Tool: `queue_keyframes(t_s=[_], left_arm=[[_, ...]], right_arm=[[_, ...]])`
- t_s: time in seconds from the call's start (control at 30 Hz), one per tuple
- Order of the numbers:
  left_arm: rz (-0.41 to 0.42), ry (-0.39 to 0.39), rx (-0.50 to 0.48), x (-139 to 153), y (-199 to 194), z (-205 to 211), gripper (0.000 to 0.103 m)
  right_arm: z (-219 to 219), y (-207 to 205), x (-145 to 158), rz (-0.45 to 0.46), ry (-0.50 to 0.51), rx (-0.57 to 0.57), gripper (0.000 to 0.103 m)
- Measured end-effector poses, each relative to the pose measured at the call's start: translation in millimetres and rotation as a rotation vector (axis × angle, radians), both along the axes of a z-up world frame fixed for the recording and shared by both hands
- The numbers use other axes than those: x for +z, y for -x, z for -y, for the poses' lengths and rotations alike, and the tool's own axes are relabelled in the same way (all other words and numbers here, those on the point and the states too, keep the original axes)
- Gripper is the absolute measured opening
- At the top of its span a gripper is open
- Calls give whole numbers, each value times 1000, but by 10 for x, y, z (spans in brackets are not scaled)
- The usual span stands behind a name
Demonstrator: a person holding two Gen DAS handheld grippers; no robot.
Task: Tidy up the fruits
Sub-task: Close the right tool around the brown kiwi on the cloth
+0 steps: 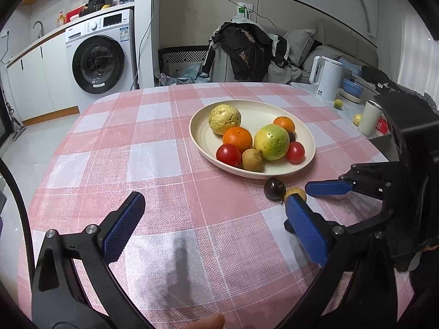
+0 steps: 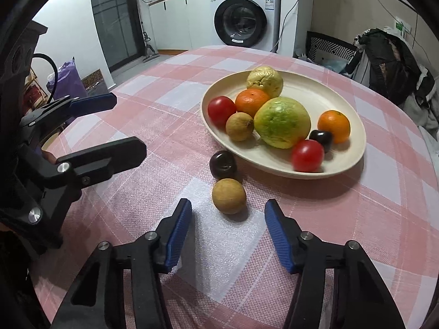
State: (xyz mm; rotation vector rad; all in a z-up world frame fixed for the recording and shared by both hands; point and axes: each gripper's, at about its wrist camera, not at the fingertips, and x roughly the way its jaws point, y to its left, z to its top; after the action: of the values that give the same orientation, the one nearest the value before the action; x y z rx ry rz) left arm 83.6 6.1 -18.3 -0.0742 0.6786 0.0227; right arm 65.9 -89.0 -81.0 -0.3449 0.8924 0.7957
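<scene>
I had the right gripper (image 2: 227,235) low over the surface (image 2: 164,87), its jaws spread wide and empty, with the small tan fruit (image 2: 229,196) lying just ahead of the fingertips, centre of the right wrist view and a little left of the gap's midline. Just beyond it, nearly touching, sat the dark plum (image 2: 223,164), which itself lay close against the near rim of the plate (image 2: 354,161).

The plate already carried most of the lot: two tomatoes, two oranges, a large green-yellow fruit, a knobbly yellow one, a second tan fruit and a second dark plum. So I judged the sorting far along, with those two strays the only fruit left off the plate.

The left gripper (image 1: 216,224) hovered over bare cloth in the lower half of its view, jaws likewise wide apart and holding nothing.

The step in hand looked like the pick-up of the tan fruit. I reckoned the next move called for nudging the right jaws forward and slightly left to straddle it, then closing gently, taking care not to knock the plum.
</scene>
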Motion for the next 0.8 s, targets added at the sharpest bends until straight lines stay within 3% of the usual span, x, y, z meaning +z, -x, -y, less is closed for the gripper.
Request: queue_keyframes(t_s=[0.1,0.37,0.47,0.8], left_arm=[[1,-1,0,2,-8,2,102],[-6,-2,1,-16,-13,-4,102],[-5,-3,0,-17,-13,-3,102],[-27,0,-20,-70,-56,65,102]], right_arm=[[1,-13,10,-1,-4,-9,47],[-41,-27,10,12,-2,-18,36],[-42,-38,10,14,-4,-21,26],[82,-66,141,34,-43,-44,26]])
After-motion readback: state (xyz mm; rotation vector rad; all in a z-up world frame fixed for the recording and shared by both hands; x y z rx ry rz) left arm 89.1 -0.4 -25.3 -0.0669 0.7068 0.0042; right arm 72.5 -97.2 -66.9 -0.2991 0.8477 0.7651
